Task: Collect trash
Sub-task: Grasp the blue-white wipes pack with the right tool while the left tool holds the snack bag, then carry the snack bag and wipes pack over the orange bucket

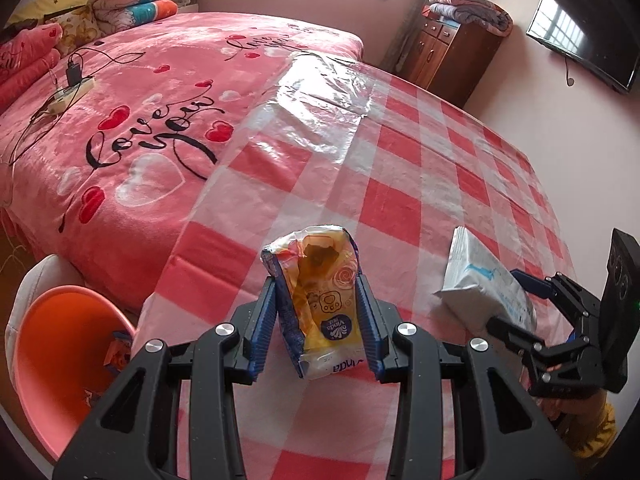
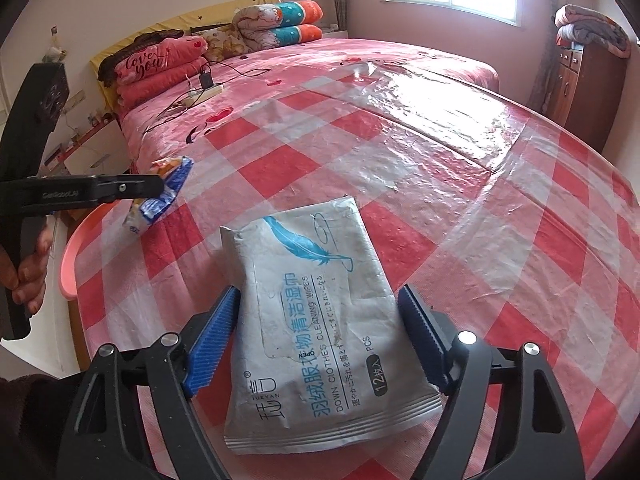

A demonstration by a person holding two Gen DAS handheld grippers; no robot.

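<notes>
My left gripper (image 1: pixel 316 280) is shut on a yellow and blue tissue packet (image 1: pixel 316 300) and holds it above the checked tablecloth (image 1: pixel 400 208). The packet also shows in the right wrist view (image 2: pixel 160 196), held by the left gripper (image 2: pixel 154 186). A grey wet-wipes pack (image 2: pixel 312 328) lies flat on the cloth between the fingers of my right gripper (image 2: pixel 320 300), which is open around it with a gap on each side. The pack also shows in the left wrist view (image 1: pixel 484 288), with the right gripper (image 1: pixel 508 300) at it.
An orange bin (image 1: pixel 56 360) with a scrap inside stands at the table's left edge; its rim shows in the right wrist view (image 2: pixel 72 256). A pink bed (image 1: pixel 140 120) with a power strip (image 1: pixel 74 94) lies behind. A wooden cabinet (image 1: pixel 448 52) stands at the back right.
</notes>
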